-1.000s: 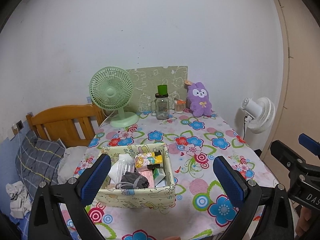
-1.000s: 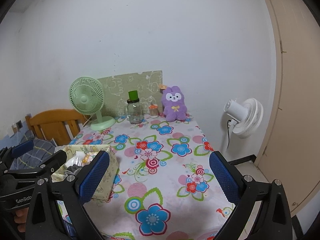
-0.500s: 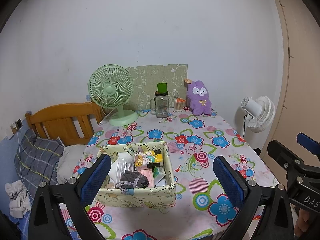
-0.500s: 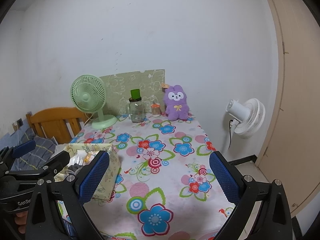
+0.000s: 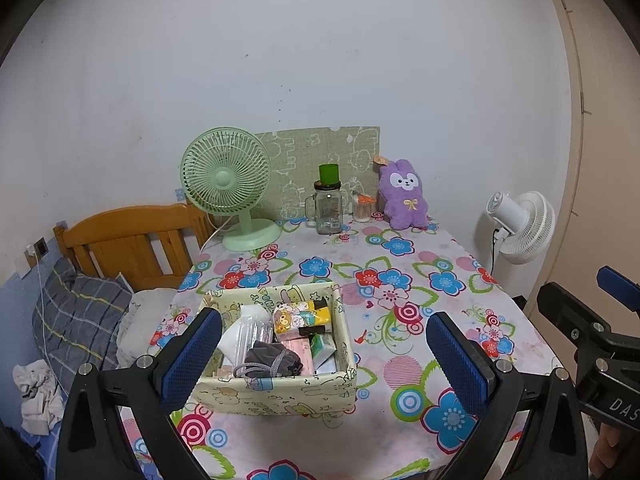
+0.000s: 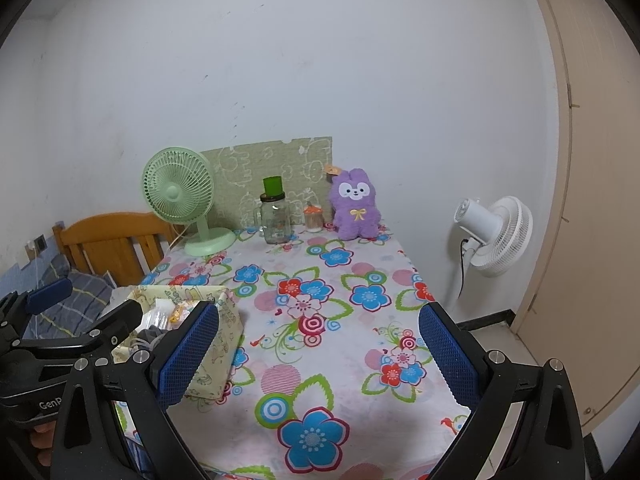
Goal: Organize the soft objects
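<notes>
Two fans in sight: one green fan [image 5: 226, 184] on the far-left corner of the worktop [image 5: 432, 304], one white fan [image 5: 520, 226] off its right edge, by the wall. One glass jar [image 5: 328, 210] with a green cup on top, one small container [image 5: 362, 208] just beside it, one purple plush bunny [image 5: 404, 196] upright against the back wall, far right of the row. One fabric box [image 5: 280, 392] near the front-left edge, holding several packets and one grey soft bundle [image 5: 272, 360]; exact count of the contents hard to tell. Beside the worktop on the left, one wooden headboard [image 5: 128, 240] and one plaid pillow [image 5: 76, 320] on a bed.

Left tool [image 5: 320, 360] spread wide, empty, hovering over the near edge with the box between its fingers in view. Right tool [image 6: 316, 354] likewise spread and empty, above the bare flowered cloth right of the box. Broad open stretch across middle and right of the worktop, up to the back row.
</notes>
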A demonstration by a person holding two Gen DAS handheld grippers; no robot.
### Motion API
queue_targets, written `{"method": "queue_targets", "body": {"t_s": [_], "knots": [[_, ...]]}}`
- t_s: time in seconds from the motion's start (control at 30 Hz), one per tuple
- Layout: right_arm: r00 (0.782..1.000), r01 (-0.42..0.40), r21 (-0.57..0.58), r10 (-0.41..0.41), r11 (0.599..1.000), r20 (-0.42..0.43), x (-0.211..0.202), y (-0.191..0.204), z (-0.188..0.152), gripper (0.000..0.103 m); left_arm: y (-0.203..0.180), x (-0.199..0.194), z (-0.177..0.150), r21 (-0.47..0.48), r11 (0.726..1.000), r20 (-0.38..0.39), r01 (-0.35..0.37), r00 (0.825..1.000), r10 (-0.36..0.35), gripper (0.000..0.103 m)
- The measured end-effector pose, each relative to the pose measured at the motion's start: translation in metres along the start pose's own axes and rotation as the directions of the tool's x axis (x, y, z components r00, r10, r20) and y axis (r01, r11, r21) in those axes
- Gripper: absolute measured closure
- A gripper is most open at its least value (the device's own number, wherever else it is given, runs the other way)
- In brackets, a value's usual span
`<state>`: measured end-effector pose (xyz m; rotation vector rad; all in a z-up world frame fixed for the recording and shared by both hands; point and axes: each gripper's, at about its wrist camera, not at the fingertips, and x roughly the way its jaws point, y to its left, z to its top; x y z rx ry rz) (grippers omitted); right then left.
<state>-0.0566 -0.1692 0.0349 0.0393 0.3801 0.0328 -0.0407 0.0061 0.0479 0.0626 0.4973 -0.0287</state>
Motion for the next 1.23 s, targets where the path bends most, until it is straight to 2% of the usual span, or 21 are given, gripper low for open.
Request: {"method": "queue_targets", "body": {"t_s": [1.23], "knots": [[1.000, -0.009, -0.010, 0.009, 1.000, -0.009, 0.0054, 0.0053, -0.0025, 0.001, 0.0024, 0.0005, -0.0010, -0.003, 1.000, 0.003, -0.016, 1.000, 0.016, 0.000]]}}
